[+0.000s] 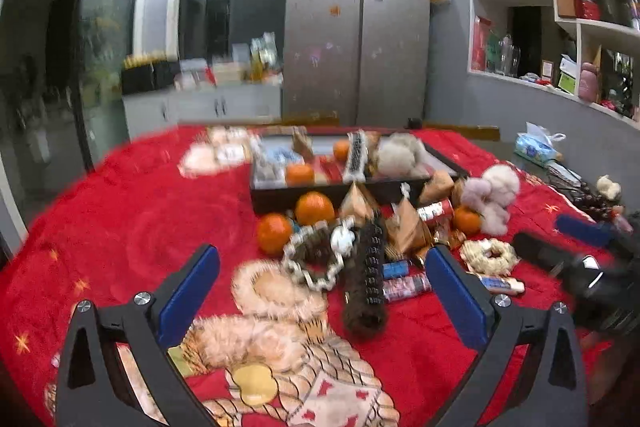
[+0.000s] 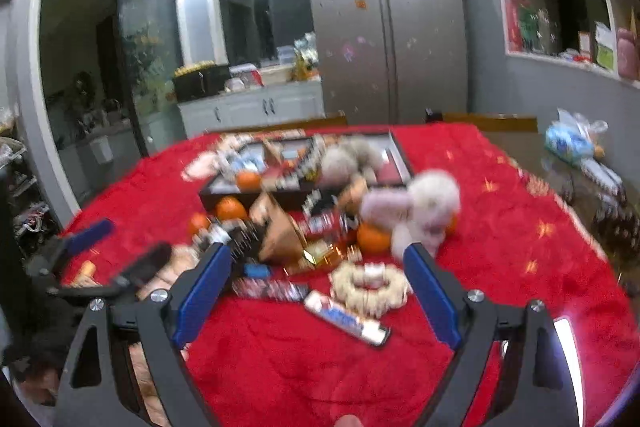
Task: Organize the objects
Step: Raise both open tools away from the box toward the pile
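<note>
A dark tray (image 1: 280, 201) sits mid-table on the red cloth, holding oranges, packets and a fluffy toy; it also shows in the right wrist view (image 2: 216, 197). In front lies a pile: two oranges (image 1: 314, 207), brown pyramid packets (image 1: 406, 227), a dark roller brush (image 1: 366, 279), a cream scrunchie (image 1: 488, 257), a pink-white plush (image 1: 494, 193). My left gripper (image 1: 322, 273) is open and empty above the near pile. My right gripper (image 2: 318, 273) is open and empty above the cream scrunchie (image 2: 370, 287) and a snack bar (image 2: 346, 321). Both views are blurred.
A fluffy peach ring (image 1: 276, 291) and a patterned cloth item (image 1: 320, 387) lie near the left gripper. A fridge (image 1: 356, 39), counter and wall shelves (image 1: 560, 7) stand behind the table. A tissue pack (image 1: 534, 147) lies at the far right.
</note>
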Demonstrator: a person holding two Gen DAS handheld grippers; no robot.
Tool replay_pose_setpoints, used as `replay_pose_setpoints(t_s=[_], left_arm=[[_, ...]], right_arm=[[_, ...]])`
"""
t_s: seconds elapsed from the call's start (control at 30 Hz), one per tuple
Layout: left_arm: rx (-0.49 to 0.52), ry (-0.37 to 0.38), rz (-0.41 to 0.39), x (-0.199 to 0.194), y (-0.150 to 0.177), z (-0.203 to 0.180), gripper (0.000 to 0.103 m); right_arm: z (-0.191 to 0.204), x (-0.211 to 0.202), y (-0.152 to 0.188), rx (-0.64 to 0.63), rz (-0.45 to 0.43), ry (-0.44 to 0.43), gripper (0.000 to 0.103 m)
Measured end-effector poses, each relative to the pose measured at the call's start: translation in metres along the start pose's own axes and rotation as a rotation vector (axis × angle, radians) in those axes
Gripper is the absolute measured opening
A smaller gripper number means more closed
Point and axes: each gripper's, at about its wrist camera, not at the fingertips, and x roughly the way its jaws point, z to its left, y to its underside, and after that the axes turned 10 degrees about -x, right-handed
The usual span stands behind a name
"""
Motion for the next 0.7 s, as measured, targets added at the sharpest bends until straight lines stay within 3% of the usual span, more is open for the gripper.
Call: replay_pose_setpoints(t_s=[0.07, 0.17, 0.3, 0.4, 0.57, 0.7], left_arm=[[-0.039, 0.018, 0.003, 0.001, -0.001, 0.008, 0.103], [-0.066, 0.003, -0.043, -0.006, 0.001, 0.013, 0.103], [0.005, -0.010, -0.088, -0.014, 0.005, -0.001, 0.103], [0.046, -0.029, -0.103, -0.017, 0.007, -0.009, 0.103], [-0.008, -0.014, -0.085, -0.015, 0.004, 0.001, 0.103], [0.013, -0.013, -0.076, -0.013, 0.007, -0.002, 0.103]], right_arm=[[0.002, 0.010, 0.006, 0.004, 0.045, 0.005, 0.089], [0.000, 0.006, 0.007, 0.013, 0.017, 0.003, 0.089], [0.007, 0.003, 0.008, -0.016, 0.009, 0.040, 0.089], [0.015, -0.001, 0.006, -0.052, -0.003, 0.127, 0.089], [0.026, -0.004, 0.004, -0.104, -0.022, 0.192, 0.089], [0.043, -0.004, 0.003, -0.194, -0.026, 0.211, 0.090]])
